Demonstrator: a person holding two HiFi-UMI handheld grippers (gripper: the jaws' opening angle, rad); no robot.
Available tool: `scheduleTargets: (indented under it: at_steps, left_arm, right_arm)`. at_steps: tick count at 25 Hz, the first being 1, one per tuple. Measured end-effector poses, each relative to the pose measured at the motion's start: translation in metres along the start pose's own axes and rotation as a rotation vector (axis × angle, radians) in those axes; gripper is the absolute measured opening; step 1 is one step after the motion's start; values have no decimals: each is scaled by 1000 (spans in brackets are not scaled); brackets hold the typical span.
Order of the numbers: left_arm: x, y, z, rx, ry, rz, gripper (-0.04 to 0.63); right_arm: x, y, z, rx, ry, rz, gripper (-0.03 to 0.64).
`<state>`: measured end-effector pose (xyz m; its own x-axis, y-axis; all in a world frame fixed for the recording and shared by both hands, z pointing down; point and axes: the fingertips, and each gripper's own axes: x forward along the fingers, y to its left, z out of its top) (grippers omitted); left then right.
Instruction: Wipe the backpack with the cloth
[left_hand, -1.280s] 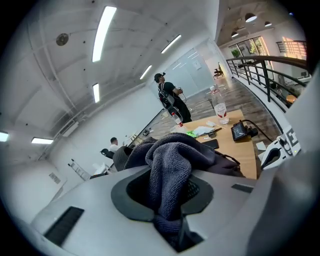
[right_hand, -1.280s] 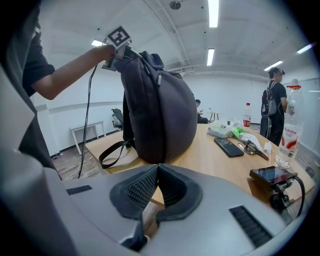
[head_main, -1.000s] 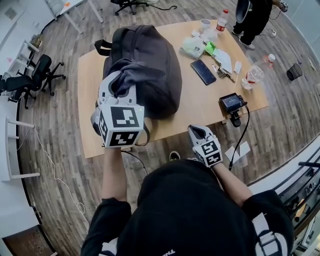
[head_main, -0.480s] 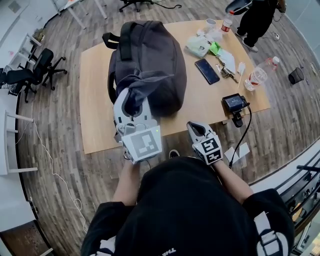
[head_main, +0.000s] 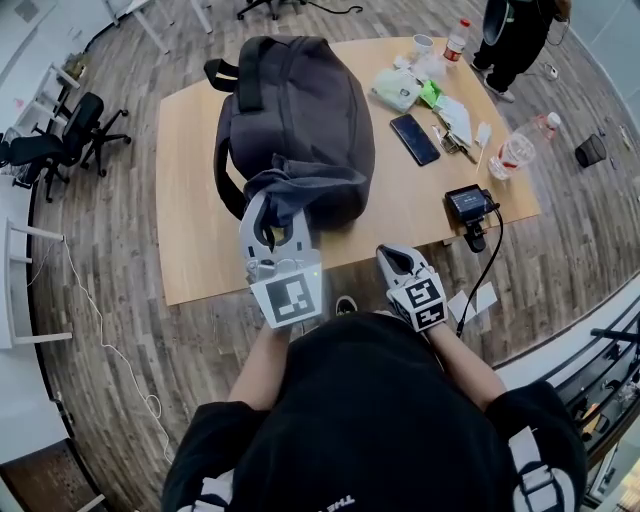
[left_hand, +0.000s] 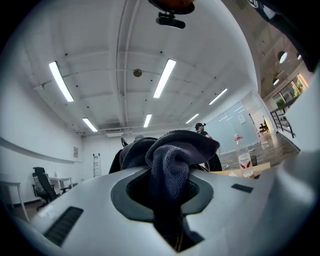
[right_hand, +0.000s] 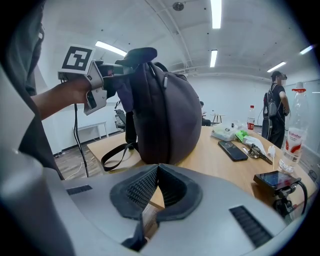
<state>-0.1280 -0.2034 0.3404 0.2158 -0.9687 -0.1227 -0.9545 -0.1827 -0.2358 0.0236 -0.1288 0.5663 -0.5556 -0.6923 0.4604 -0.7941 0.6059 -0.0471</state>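
Observation:
A dark grey backpack (head_main: 300, 110) lies on the wooden table (head_main: 190, 250). My left gripper (head_main: 273, 208) is shut on a dark blue-grey cloth (head_main: 302, 184), and the cloth rests against the backpack's near end. In the left gripper view the bunched cloth (left_hand: 172, 162) fills the gap between the jaws, with the backpack (left_hand: 129, 150) just behind it. My right gripper (head_main: 396, 262) hovers at the table's near edge, shut and holding nothing. The right gripper view shows its pads (right_hand: 145, 187) pressed together, with the backpack (right_hand: 167, 115) and the left gripper (right_hand: 107, 75) with the cloth (right_hand: 137, 54) ahead.
Right of the backpack lie a black phone (head_main: 413, 139), a white pouch (head_main: 392, 92), small items, a plastic bottle (head_main: 518, 148) and a small screen device (head_main: 465, 204) with a cable. A person (head_main: 515, 30) stands past the far right corner. An office chair (head_main: 60, 150) is on the left.
My left gripper has carried the cloth rightward and lower along the backpack's near end, rolling as it went. The right gripper has stayed in place.

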Motion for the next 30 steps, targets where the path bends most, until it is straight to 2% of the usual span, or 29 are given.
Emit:
scheduleTargets:
  at_steps: [3,7,12,14,17,21,23,24,26,28,30]
  left_arm:
    - [-1,-2,-12,-42,-18,13,87]
    - [-3,-10,-30,-36,-14,3,87]
    - [-8,-36,-95,-113,163,-100,87]
    - [-13,-48,-121,-97,213,-137,87]
    - [-16,-51,-129,-29,193,-142,87]
    - [-20,-54,-131,15,133,-155,87]
    - [-26,-59,-140,16,142,-169,87]
    - [-30,-63,-153,0,179,-190,87]
    - [-40,-75,-201,-45,322,-256,87]
    - [-45,-77,-244,-88,450,-290,87]
    - [-43,-74,-263,-135,512,-305,87]
  right_arm:
    - [-1,-1,-5,4,11,-4,9]
    - [-1,1,-9,13,22,-8,9]
    - [1,2,-11,14,27,-4,9]
    - [2,4,-13,12,32,1,9]
    - [5,8,-16,8,48,13,9]
    - [11,15,-16,2,53,26,9]
    - [14,20,-15,-2,51,35,9]
    - [16,23,-14,-5,49,40,9]
    - [18,27,-11,-12,44,48,9]
    - [19,29,-8,-19,40,52,9]
    - [20,26,-6,-22,36,46,9]
